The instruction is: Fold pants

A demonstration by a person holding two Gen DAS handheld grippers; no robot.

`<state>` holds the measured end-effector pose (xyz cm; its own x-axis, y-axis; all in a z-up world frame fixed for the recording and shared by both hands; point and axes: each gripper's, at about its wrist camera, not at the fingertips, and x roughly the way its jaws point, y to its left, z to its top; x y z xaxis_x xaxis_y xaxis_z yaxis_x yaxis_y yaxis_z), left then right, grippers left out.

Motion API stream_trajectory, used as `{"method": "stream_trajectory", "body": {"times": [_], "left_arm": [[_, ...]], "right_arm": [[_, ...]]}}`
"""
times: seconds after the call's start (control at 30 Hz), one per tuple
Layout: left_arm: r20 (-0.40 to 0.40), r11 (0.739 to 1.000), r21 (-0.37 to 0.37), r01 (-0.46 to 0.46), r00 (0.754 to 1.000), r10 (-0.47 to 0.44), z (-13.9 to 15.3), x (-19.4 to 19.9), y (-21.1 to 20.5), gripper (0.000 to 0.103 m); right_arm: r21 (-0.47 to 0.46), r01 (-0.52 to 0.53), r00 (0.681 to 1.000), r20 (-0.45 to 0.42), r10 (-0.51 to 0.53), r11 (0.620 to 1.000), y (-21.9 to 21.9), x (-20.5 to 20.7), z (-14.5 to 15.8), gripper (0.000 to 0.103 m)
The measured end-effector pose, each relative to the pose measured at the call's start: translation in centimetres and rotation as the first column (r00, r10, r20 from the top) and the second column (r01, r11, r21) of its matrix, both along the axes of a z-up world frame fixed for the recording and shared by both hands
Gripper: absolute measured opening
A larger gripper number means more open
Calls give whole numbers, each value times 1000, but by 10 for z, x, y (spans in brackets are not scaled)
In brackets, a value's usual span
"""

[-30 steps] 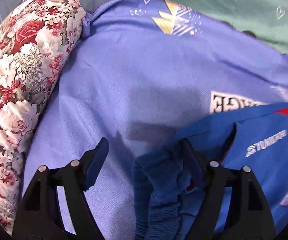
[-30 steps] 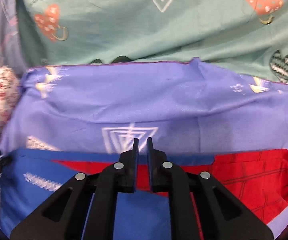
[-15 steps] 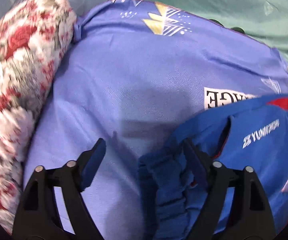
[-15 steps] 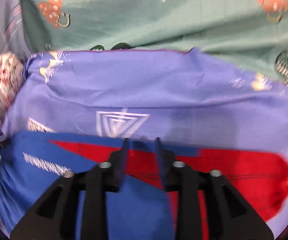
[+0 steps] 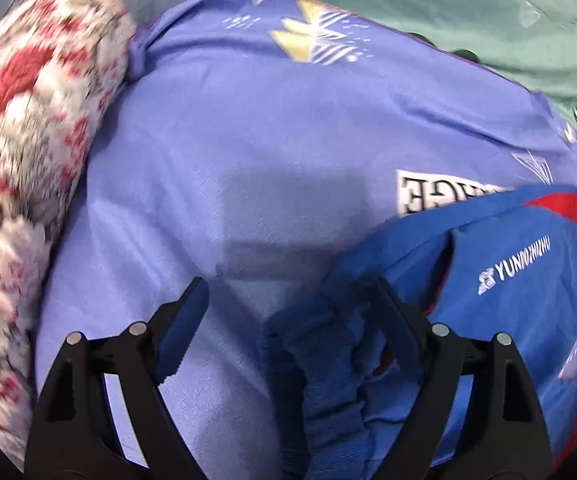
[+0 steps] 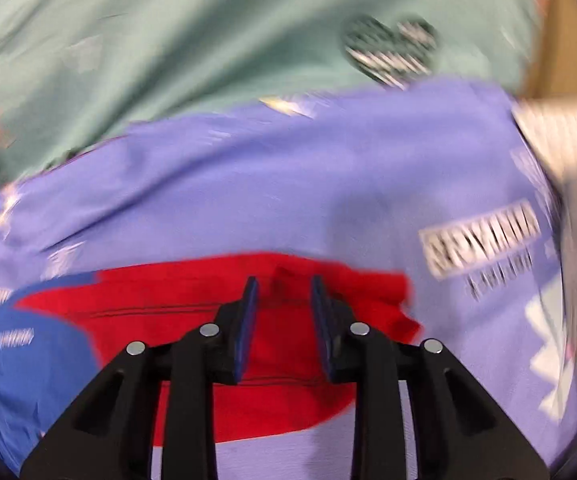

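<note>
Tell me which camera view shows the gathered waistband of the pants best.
Left wrist view: the waistband bunches sharply between the open left hand-held gripper fingers. Right wrist view, blurred, shows only the pants' red and blue panels.

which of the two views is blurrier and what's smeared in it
The right wrist view is blurrier: motion smear runs across the green heart-print sheet, the black-and-white lettering on the periwinkle blue cloth and the red-and-blue pants. The left wrist view is sharper: the white logo on the pants reads clearly, with only the red floral pillow blurred, and a soft shadow mid-cloth.
</note>
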<state>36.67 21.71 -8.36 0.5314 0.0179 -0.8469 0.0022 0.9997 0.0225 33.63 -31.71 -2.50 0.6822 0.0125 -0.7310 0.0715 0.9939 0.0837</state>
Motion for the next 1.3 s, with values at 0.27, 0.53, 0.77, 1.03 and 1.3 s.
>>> {"method": "stream_trajectory", "body": {"times": [0.27, 0.53, 0.77, 1.03, 1.3], "left_arm": [[-27, 992, 20, 128, 991, -128, -3, 13, -7, 90], [-93, 978, -139, 154, 982, -167, -16, 25, 6, 58], [-50, 945, -163, 284, 954, -295, 9, -5, -13, 15], [91, 907, -269, 323, 946, -310, 48, -45, -6, 15], [104, 904, -280, 322, 947, -305, 46, -51, -14, 15]], "right_arm": [[-54, -196, 981, 7, 196, 979, 93, 32, -2, 62], [-101, -339, 941, -21, 338, 935, 142, 44, -11, 79], [-243, -455, 890, -141, 433, 857, 174, 75, -22, 79], [-311, -635, 772, -281, 570, 707, 200, 87, -37, 79], [-167, -672, 726, -342, 596, 722, 201, 108, -41, 45]]}}
